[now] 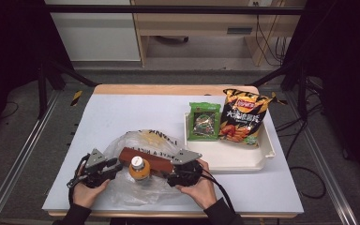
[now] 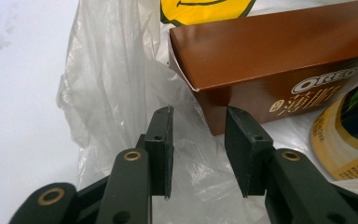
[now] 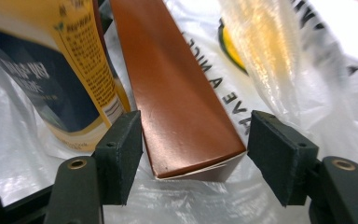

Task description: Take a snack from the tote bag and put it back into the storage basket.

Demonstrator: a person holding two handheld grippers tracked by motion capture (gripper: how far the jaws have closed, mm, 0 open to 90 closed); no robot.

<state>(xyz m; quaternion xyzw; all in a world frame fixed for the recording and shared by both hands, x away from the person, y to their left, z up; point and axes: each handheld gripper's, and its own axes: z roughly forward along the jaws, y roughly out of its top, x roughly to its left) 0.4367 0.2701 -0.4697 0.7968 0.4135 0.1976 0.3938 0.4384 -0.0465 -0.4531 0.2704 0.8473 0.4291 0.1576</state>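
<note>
A brown Oreo box (image 1: 146, 158) lies on a clear plastic bag (image 1: 138, 139) near the table's front edge. An orange drink bottle (image 1: 139, 168) stands just in front of it. My left gripper (image 1: 116, 167) is at the box's left end. In the left gripper view its jaws (image 2: 198, 140) stand apart over crinkled bag film (image 2: 116, 79), just short of the box corner (image 2: 270, 60), with the bottle label (image 2: 349, 135) at right. My right gripper (image 1: 172, 176) faces the box's right end. Its open jaws (image 3: 193, 144) flank the box end (image 3: 168, 79) without touching, and the bottle (image 3: 51, 70) stands at left.
A white tray (image 1: 243, 160) sits at the right of the table with a green snack packet (image 1: 204, 121) and an orange-black chips bag (image 1: 243, 117) on it. Bare table surface (image 1: 122, 108) lies behind the bag.
</note>
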